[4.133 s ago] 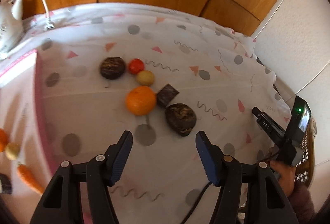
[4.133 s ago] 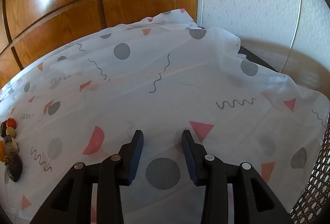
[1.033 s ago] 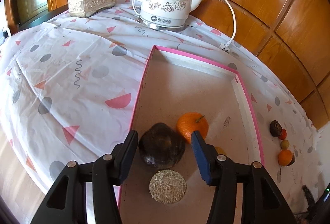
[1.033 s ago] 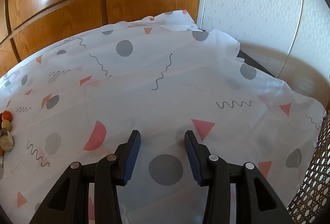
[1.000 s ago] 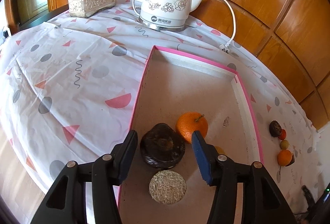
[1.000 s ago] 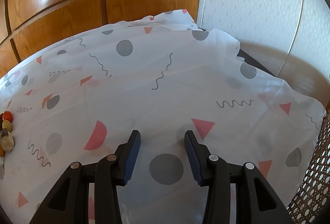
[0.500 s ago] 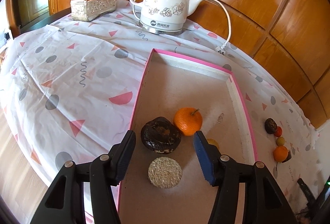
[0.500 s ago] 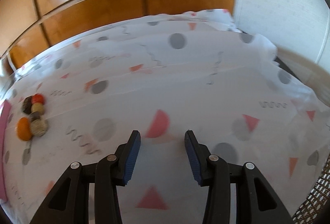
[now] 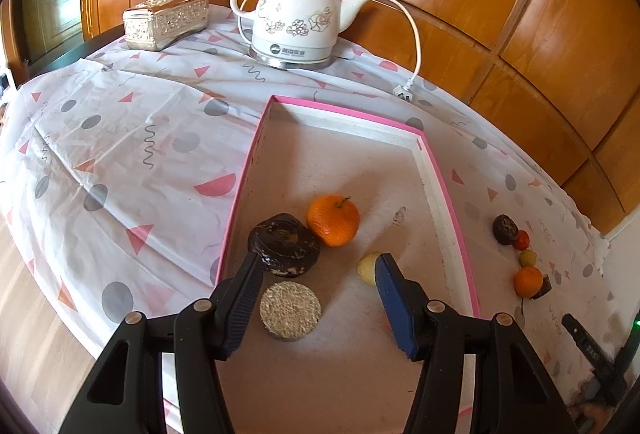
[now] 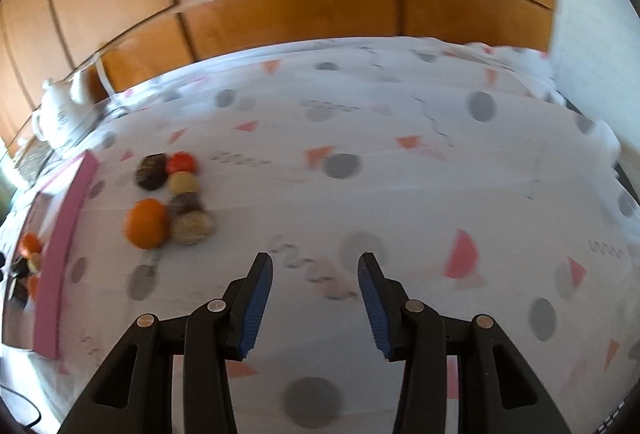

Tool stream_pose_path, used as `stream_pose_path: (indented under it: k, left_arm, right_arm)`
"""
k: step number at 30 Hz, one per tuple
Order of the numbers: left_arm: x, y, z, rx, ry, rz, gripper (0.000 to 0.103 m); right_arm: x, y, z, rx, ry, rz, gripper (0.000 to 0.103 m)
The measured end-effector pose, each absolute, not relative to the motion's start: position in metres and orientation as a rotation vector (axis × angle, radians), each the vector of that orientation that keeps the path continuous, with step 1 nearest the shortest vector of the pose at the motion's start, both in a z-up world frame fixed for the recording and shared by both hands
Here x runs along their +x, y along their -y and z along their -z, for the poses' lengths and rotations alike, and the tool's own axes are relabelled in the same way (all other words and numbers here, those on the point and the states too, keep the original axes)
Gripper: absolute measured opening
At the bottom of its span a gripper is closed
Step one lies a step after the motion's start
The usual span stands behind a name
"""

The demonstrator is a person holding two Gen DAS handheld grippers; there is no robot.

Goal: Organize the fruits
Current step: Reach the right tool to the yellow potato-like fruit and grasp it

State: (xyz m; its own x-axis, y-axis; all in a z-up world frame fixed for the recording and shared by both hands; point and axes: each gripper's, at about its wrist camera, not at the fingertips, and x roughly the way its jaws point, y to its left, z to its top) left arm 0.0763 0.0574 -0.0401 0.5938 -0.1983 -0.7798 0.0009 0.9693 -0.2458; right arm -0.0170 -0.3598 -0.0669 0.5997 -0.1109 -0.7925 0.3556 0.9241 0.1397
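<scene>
**Both grippers empty, fruit split between box and cloth**

Over the pink-rimmed box (image 9: pixel 448 194) I have the left gripper (image 9: pixel 318 298) pointing down, its jaws parted and holding nothing. Between and just beyond its blue pads (image 9: pixel 390 298) lie a dark round fruit (image 9: pixel 283 244), an orange (image 9: pixel 333 220) touching it on the right, and a flat speckled disc (image 9: pixel 290 311) nearer to me. A small yellow fruit (image 9: pixel 368 267) sits partly behind the right pad. None of these is touched by the pads.

To the right of the box, on the patterned tablecloth (image 9: pixel 120 154), a small cluster waits: a dark fruit (image 9: pixel 505 229), a red one (image 9: pixel 521 240), a yellow one (image 9: pixel 528 257) and a second orange (image 9: pixel 527 281) with a dark piece against it. A white kettle (image 9: pixel 298 22) with its cord and a tissue box (image 9: pixel 166 20) stand at the far side of the table.

From the right wrist view, blurred, I see the right gripper (image 10: pixel 316 298) above bare cloth, jaws apart with nothing between them. That cluster lies ahead and to its left, well apart from the pads, with the box rim further left.
</scene>
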Motion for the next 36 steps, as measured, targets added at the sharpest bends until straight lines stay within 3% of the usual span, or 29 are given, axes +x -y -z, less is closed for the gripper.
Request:
stream_pose_path:
  k: [12, 36]
  left_arm:
    - [0.068, -0.056, 0.040, -0.235, -0.940, 0.132, 0.059]
    - [0.062, -0.072, 0.045, -0.280, -0.960, 0.102, 0.062]
  right_arm:
    - [0.015, 0.300, 0.049, 0.206, -0.887, 0.014, 0.045]
    - [0.089, 0.311, 0.053, 0.210, -0.956, -0.015, 0.045]
